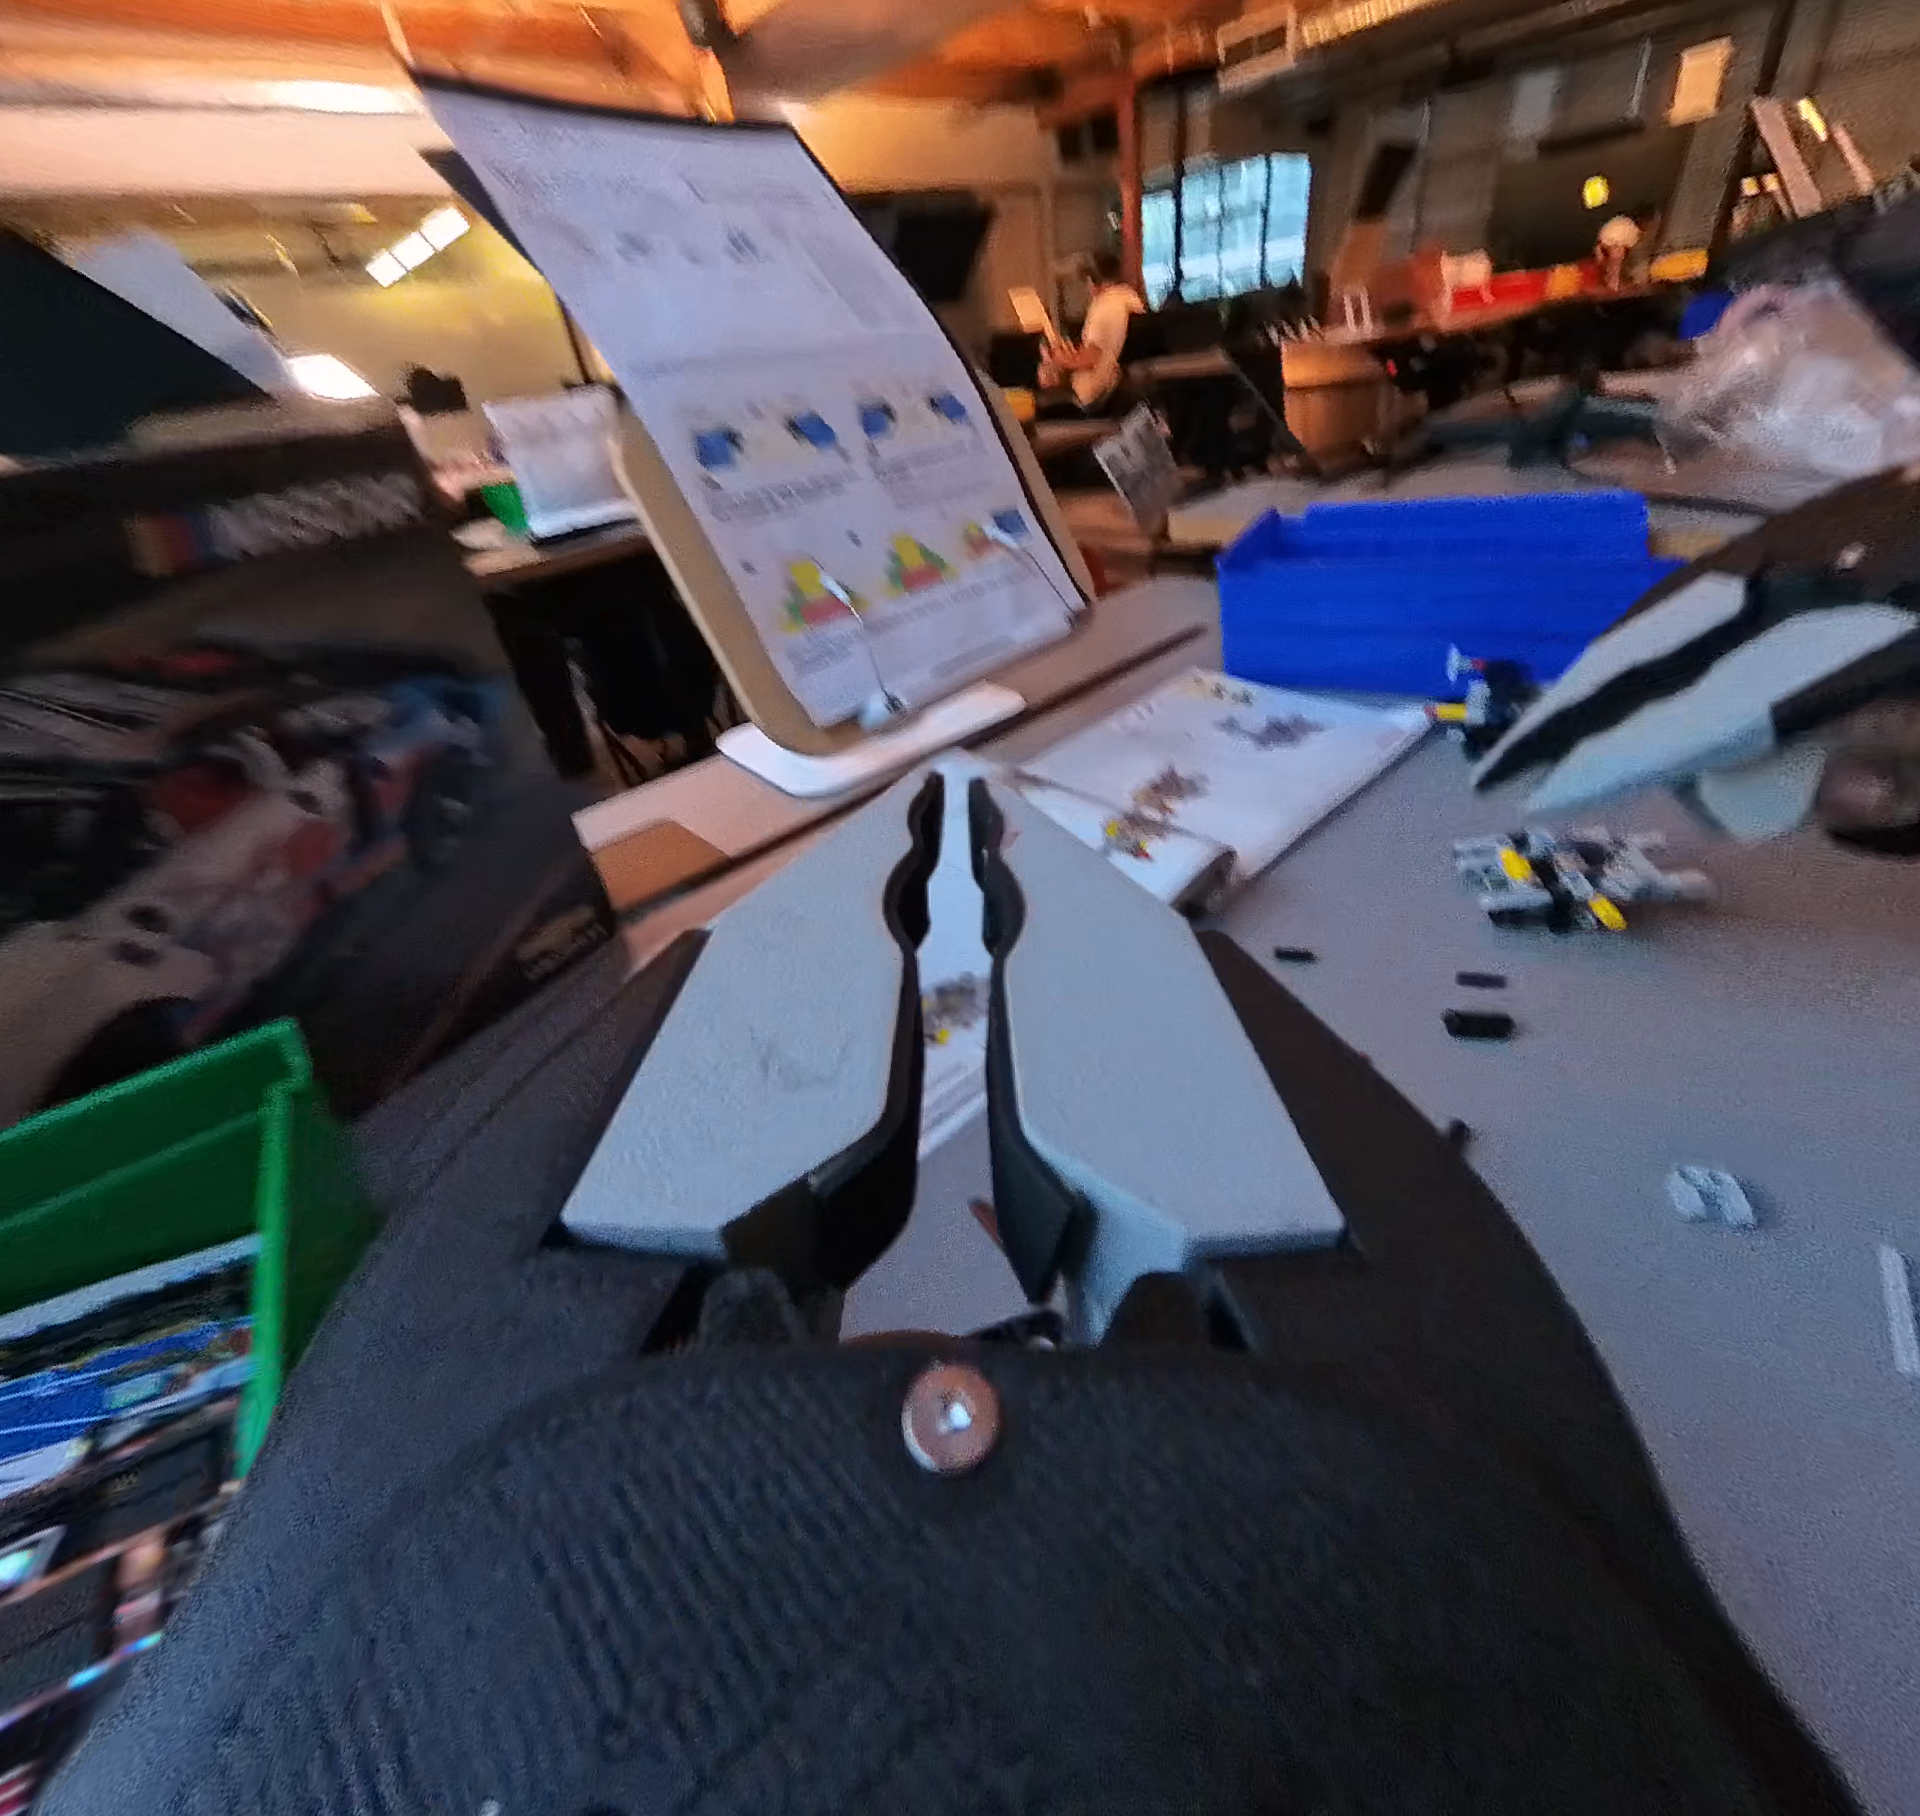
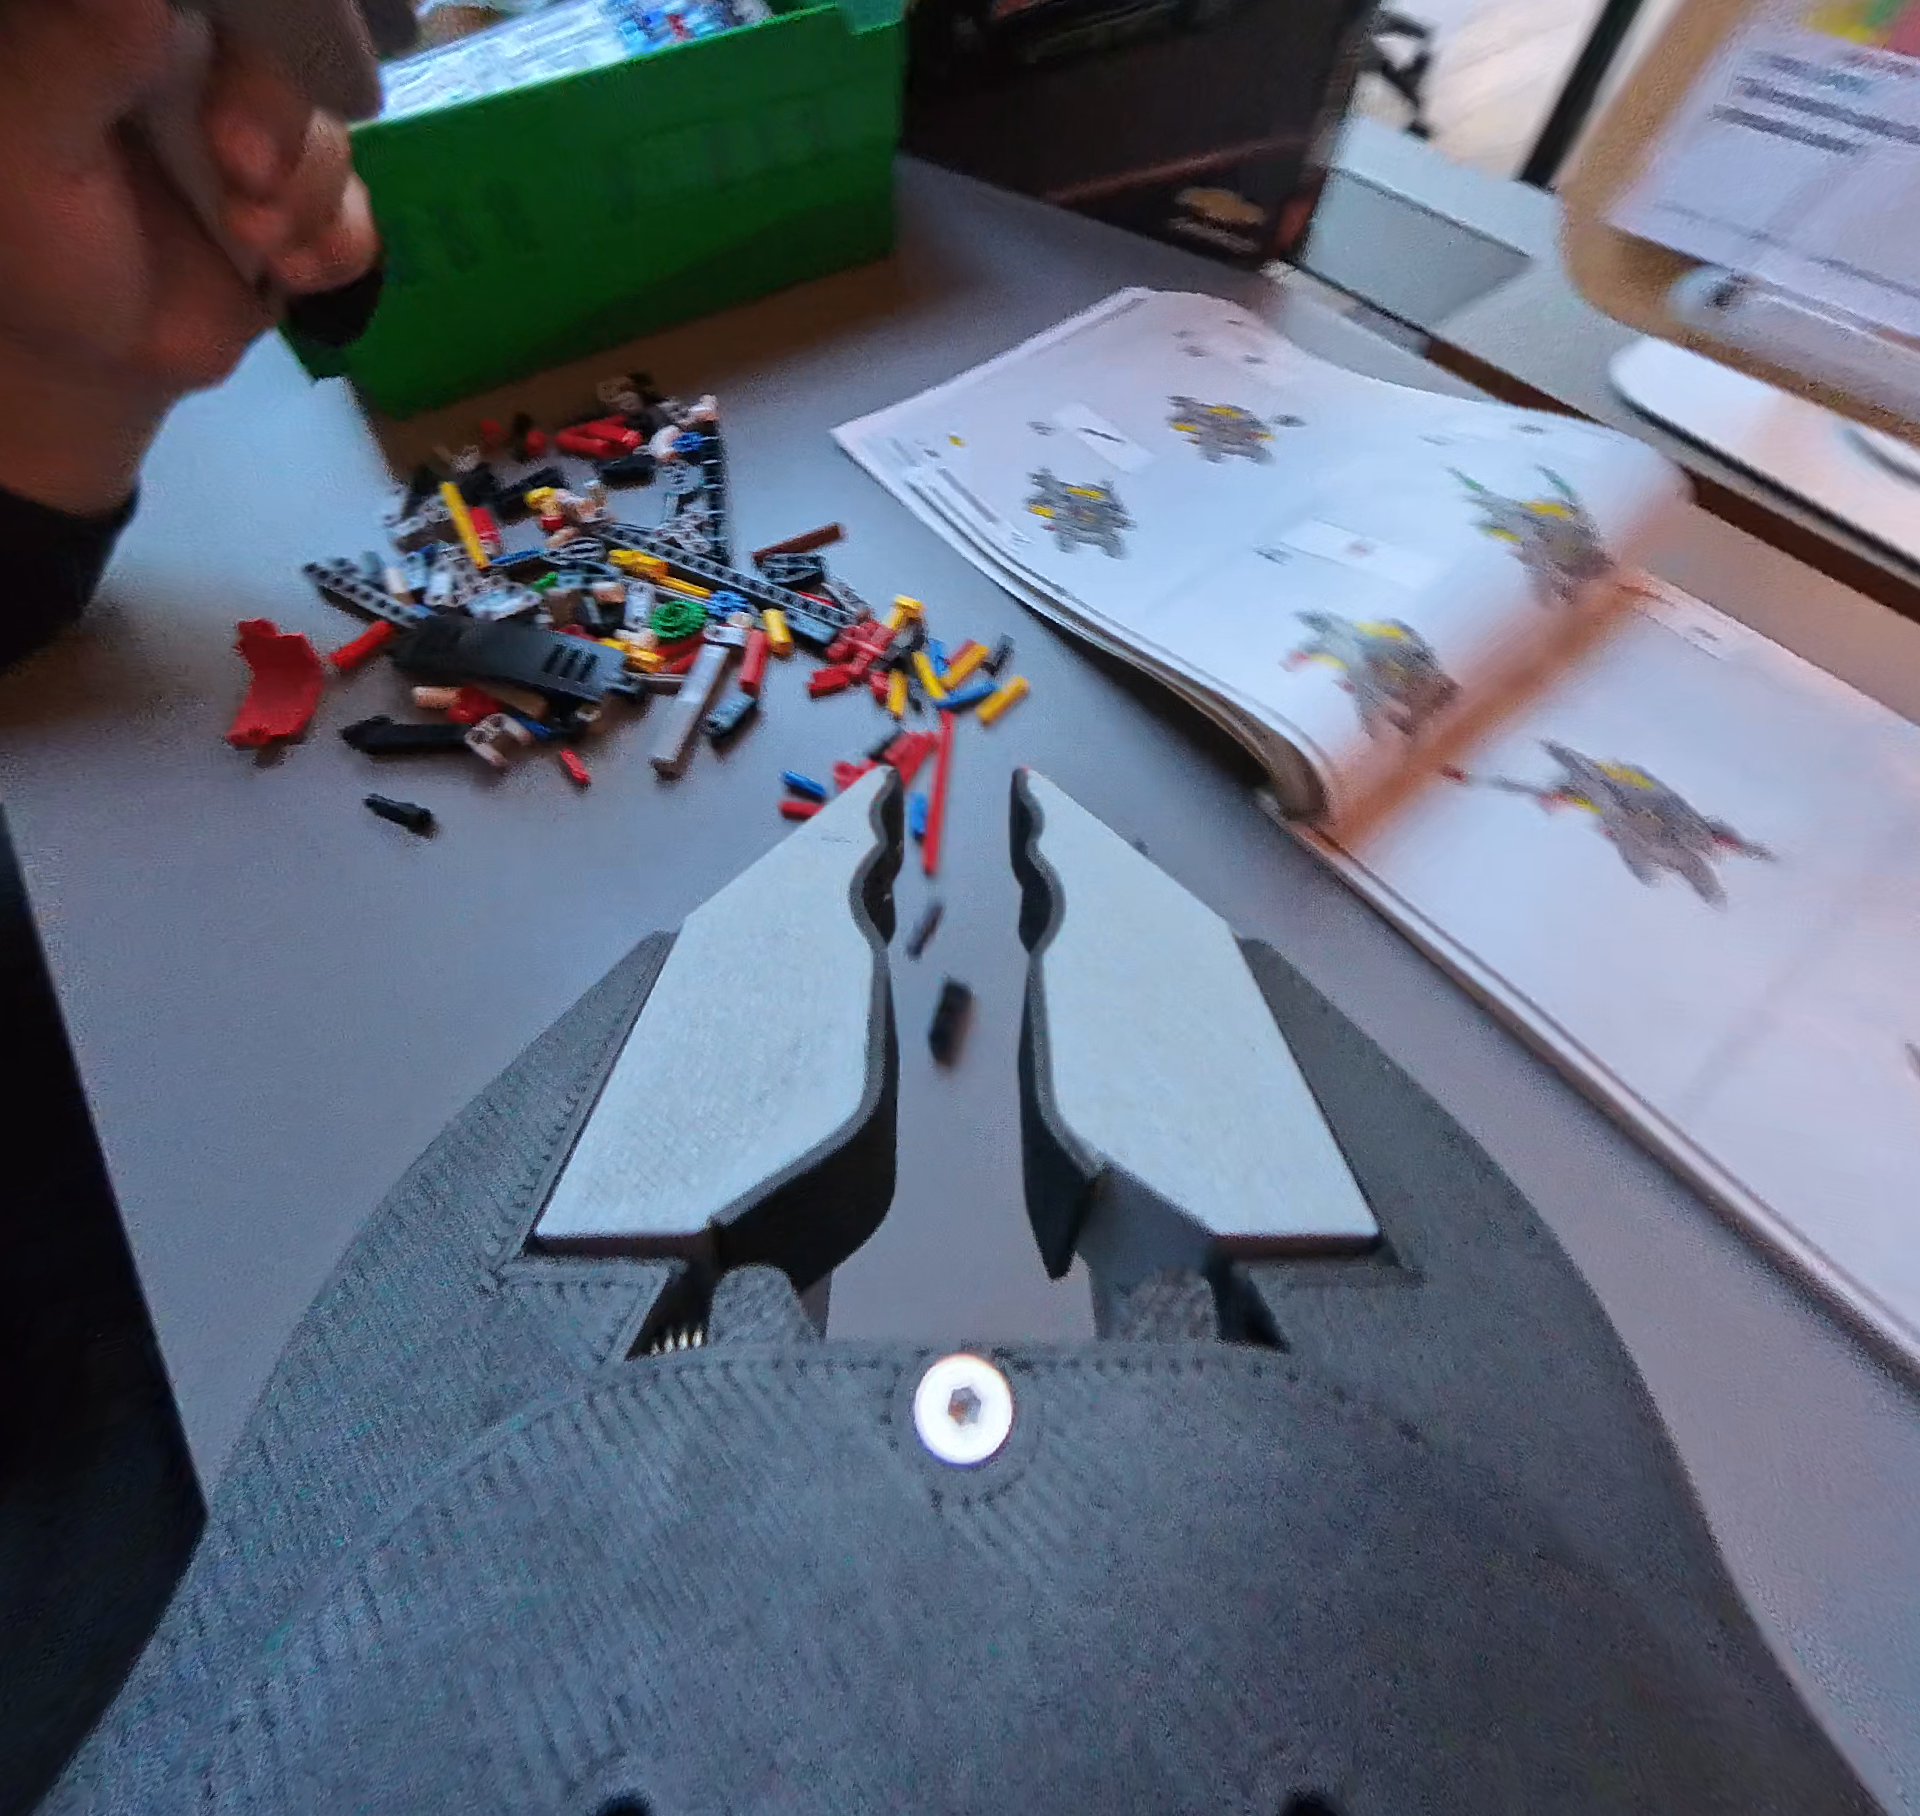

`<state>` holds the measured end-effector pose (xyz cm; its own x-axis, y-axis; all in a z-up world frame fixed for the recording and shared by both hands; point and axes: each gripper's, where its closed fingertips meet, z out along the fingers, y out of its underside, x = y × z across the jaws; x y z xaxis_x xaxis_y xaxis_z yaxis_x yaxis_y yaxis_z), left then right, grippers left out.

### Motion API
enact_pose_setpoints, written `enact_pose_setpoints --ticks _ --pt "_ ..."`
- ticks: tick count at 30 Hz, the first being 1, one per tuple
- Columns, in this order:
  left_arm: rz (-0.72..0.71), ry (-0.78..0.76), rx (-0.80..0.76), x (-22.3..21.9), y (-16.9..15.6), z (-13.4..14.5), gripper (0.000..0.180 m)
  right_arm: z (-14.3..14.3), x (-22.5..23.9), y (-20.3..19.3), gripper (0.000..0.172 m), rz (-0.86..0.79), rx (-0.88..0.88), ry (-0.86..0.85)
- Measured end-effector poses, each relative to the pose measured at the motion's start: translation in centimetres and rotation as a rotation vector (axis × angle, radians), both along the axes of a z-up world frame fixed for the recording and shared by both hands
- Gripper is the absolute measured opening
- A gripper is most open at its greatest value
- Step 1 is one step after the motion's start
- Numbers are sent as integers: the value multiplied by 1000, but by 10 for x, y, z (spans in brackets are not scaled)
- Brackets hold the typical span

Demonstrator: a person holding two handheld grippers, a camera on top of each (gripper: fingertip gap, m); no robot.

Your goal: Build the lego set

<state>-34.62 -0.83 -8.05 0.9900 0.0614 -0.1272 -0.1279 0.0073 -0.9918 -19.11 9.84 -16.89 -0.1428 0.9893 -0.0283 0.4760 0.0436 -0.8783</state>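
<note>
Loose building pieces [image 2: 623,603] sat in a heap on the grey worktop [image 2: 312,987], just ahead of the right gripper [image 2: 951,790]. Its fingers were spread apart and gripping nothing. A small black pin [image 2: 951,1018] and a thin red rod [image 2: 940,800] showed in the gap, but they were lying on the worktop with neither pad touching them.

The left gripper [image 1: 956,800] hung above the edge of the open booklet [image 1: 1226,769], fingers pretty much clenched with only a sliver between them and nothing in there. Off to its right was a small grey-and-yellow assembly [image 1: 1548,867], close under the other gripper.

Containers: the green bin [image 2: 623,187] behind the heap had printed packets and bags in it. The blue bin [image 1: 1403,582] sat past the booklet, and I couldn't tell what was inside it.
</note>
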Motion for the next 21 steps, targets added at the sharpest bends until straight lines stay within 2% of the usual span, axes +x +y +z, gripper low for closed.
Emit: enact_pose_setpoints --ticks 5,8,12,17,21 --pt "-153 -102 -157 32 21 -36 1 -4 71 55 17 -217 -21 60" --pt "-174 -109 -218 39 27 -51 2 -13 104 60 17 -259 -101 64" --pt "-189 -98 -268 47 33 -65 2 -32 144 77 18 -385 -42 -9" --pt "-197 -78 -320 54 40 -80 2 -49 186 80 22 -471 -77 -74" --pt "-186 -51 -339 55 41 -86 2 -69 197 55 24 -430 -113 -143"
